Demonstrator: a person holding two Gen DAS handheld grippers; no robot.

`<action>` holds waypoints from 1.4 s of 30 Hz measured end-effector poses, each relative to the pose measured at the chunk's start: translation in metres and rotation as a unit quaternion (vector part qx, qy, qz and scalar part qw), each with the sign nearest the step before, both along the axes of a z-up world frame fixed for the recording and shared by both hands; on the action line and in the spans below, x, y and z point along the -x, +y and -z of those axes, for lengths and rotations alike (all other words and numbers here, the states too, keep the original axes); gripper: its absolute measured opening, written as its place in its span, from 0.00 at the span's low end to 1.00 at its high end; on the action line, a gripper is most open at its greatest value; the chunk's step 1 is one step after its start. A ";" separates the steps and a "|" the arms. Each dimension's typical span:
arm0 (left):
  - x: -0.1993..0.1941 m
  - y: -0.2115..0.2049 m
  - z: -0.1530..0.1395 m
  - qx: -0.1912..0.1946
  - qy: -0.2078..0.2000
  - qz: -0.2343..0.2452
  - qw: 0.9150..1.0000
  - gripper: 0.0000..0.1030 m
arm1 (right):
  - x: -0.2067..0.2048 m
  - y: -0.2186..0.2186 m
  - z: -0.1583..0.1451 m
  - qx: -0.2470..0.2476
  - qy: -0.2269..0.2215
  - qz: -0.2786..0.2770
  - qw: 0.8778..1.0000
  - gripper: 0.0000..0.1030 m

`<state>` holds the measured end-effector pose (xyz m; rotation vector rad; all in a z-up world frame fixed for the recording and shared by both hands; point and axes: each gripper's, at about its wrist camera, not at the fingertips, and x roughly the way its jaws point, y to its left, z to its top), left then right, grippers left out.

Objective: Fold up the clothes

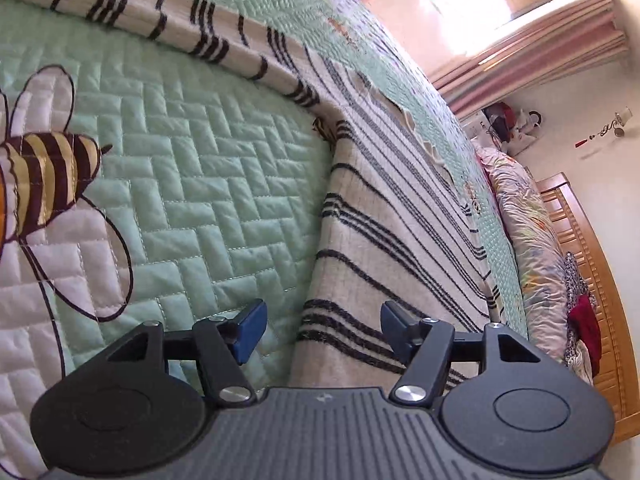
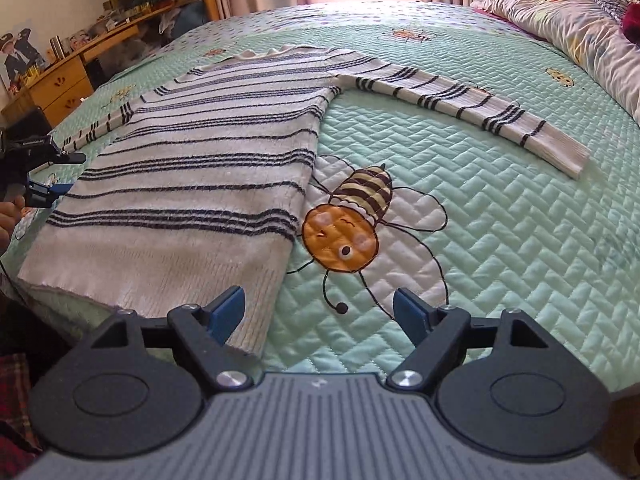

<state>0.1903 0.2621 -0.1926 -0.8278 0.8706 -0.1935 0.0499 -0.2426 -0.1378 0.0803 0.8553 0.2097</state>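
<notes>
sweater [image 2: 192, 168]: cream with dark stripes, spread flat on the bed, left of the big bee, hem near, collar far
sleeve [image 2: 472, 108]: stretched out to the right, lying flat on the quilt
quilt [image 2: 500, 232]: green, stitched, covers the bed
bee [image 2: 352, 224]: printed just right of the sweater's edge
left gripper [image 1: 323, 326]: released, nothing between jaws, over the sweater's edge
right gripper [image 2: 318, 312]: released, empty, over the sweater's near right hem corner
pillows [image 2: 568, 20]: far right
</notes>
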 end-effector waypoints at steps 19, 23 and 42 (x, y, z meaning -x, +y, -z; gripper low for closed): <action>-0.046 -0.010 0.040 0.091 -0.010 0.069 0.993 0.09 | 0.004 0.014 -0.005 0.031 -0.001 -0.005 1.000 0.80; -0.022 -0.010 0.027 0.067 -0.032 0.031 0.997 0.08 | 0.000 0.025 -0.002 0.040 0.000 -0.022 0.999 0.80; -0.015 -0.023 0.004 -0.045 0.016 0.003 0.999 0.08 | -0.163 0.177 -0.033 0.049 -0.153 -0.156 0.975 0.82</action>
